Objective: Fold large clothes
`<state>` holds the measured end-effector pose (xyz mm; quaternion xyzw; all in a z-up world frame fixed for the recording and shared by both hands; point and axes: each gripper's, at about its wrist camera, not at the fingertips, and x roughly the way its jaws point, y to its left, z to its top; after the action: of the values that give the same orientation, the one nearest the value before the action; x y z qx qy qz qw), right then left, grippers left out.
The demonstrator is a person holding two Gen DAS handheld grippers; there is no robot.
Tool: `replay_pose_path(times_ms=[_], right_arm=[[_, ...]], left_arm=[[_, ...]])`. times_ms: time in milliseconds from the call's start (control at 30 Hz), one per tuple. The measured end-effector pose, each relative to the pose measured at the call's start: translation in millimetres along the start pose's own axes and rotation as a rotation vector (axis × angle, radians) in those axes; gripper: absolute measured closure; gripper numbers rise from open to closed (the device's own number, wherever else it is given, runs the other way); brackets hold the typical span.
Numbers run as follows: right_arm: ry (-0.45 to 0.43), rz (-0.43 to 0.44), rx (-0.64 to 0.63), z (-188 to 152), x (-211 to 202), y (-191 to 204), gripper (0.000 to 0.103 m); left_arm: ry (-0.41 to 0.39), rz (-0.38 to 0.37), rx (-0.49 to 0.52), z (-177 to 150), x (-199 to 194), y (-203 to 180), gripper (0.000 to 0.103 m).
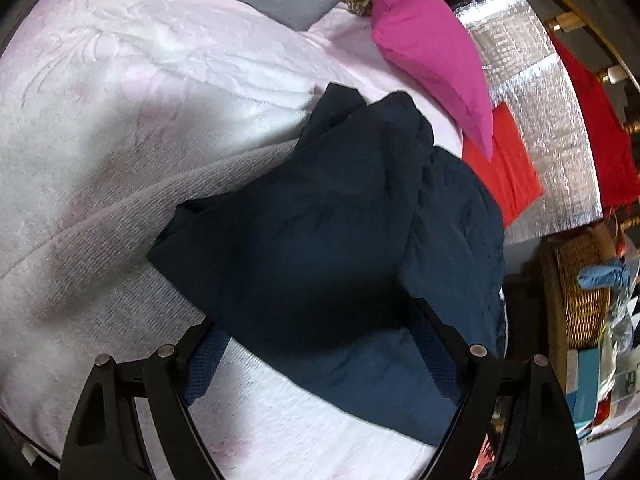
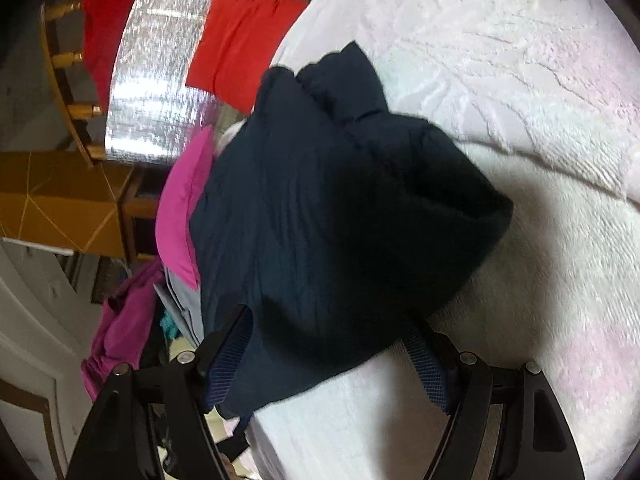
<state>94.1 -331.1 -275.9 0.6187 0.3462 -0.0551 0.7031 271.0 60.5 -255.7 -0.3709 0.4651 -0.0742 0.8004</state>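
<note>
Left gripper (image 1: 320, 364): jaws spread wide, the navy garment's (image 1: 320, 220) near edge lying between them, pads not pressing it.
Right gripper (image 2: 328, 364): jaws also spread, straddling another edge of the garment, nothing pinched.
Garment: bunched in a heap on the bed's pale pink blanket (image 1: 120, 120), stretching away from both grippers.
Nearer hand: neither, I'd say; both sit right at the cloth.

free: bare pale bedspread (image 1: 120, 128) left of and beyond the left fingers (image 1: 202, 360) | blocked: dark garment (image 1: 320, 220) bunched between both fingers | blocked: pink pillow (image 1: 432, 52) and red cloth (image 1: 504, 164) beyond, to the right
</note>
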Motion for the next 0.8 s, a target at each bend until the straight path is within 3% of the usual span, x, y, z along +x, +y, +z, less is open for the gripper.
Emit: replay_pose_path(times_ms=[267, 533, 700, 800], right_arm=[[-0.078, 0.03, 0.022, 13.9, 3.9, -0.3, 0.023], [-0.129, -0.002, -0.016, 19.9, 12.9, 9.0, 0.023], [-0.145, -0.063, -0.056, 20.4, 18.8, 15.7, 0.041], [-0.148, -0.07, -0.061, 19.6, 17.1, 17.3, 0.047]], left_arm=[[-0.066, -0.01, -0.06, 5.5, 9.6, -6.6, 0.035], [-0.104, 0.035, -0.035, 9.3, 19.8, -13.2, 0.038], [-0.107, 0.026, -0.033, 7.2, 15.1, -8.1, 0.039], [-0.124, 0.012, -0.038, 6.5, 9.5, -4.1, 0.052]])
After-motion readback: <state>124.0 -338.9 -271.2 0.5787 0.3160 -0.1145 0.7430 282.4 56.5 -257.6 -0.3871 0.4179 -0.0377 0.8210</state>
